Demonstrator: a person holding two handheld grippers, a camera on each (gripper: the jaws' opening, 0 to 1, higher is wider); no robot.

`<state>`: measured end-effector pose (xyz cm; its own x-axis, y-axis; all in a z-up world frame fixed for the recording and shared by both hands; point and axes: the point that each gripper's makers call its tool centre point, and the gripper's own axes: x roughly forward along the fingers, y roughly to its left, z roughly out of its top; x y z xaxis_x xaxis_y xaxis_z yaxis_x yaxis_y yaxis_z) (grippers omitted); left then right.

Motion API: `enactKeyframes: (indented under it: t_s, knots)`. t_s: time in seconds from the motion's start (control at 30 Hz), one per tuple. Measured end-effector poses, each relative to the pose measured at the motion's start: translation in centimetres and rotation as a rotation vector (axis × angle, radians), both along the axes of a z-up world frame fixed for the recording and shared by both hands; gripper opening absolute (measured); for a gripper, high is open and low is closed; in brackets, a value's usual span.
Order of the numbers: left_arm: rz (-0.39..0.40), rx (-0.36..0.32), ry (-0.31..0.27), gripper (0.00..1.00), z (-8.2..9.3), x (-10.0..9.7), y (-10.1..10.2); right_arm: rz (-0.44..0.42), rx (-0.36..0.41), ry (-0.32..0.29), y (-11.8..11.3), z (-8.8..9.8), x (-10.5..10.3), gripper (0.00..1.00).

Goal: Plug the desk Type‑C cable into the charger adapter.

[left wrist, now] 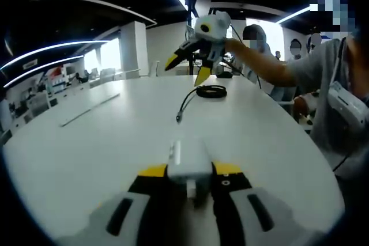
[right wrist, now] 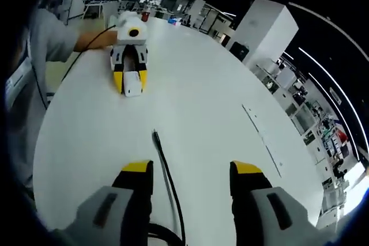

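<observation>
The white charger adapter (left wrist: 187, 164) sits low on the white table, with my left gripper (left wrist: 190, 172) shut on it. Farther along the table lies the black Type-C cable (left wrist: 210, 91), coiled, its loose plug end (left wrist: 179, 119) pointing toward the adapter. My right gripper (left wrist: 187, 68) hovers open above the coil. In the right gripper view the cable (right wrist: 164, 171) runs between the open yellow-tipped jaws of my right gripper (right wrist: 192, 168), plug end (right wrist: 154, 135) forward. Beyond it is my left gripper (right wrist: 130, 79) holding the adapter (right wrist: 132, 89).
The long white table (left wrist: 86, 159) stretches away, with a thin strip (right wrist: 262, 136) lying on it. A person in a grey shirt (left wrist: 328, 84) stands along the table edge. Office desks and a white pillar (right wrist: 262, 24) are in the background.
</observation>
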<state>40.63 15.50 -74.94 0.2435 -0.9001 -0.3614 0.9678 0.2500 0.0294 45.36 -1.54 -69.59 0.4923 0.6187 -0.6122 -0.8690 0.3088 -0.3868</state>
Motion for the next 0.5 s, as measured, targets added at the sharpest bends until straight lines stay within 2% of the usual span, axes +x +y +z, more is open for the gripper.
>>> enactKeyframes:
  t_s: [0.17, 0.33, 0.5]
  knots:
    - [0.0, -0.002, 0.001, 0.27, 0.05, -0.09, -0.04, -0.014, 0.128, -0.006, 0.9, 0.21, 0.71, 0.62]
    - [0.0, -0.003, 0.002, 0.27, 0.08, -0.19, -0.1, -0.005, 0.153, -0.011, 0.88, -0.39, 0.78, 0.6]
    - [-0.001, -0.007, 0.006, 0.27, 0.12, -0.15, -0.09, 0.014, 0.236, -0.017, 1.13, 0.29, 0.67, 0.59]
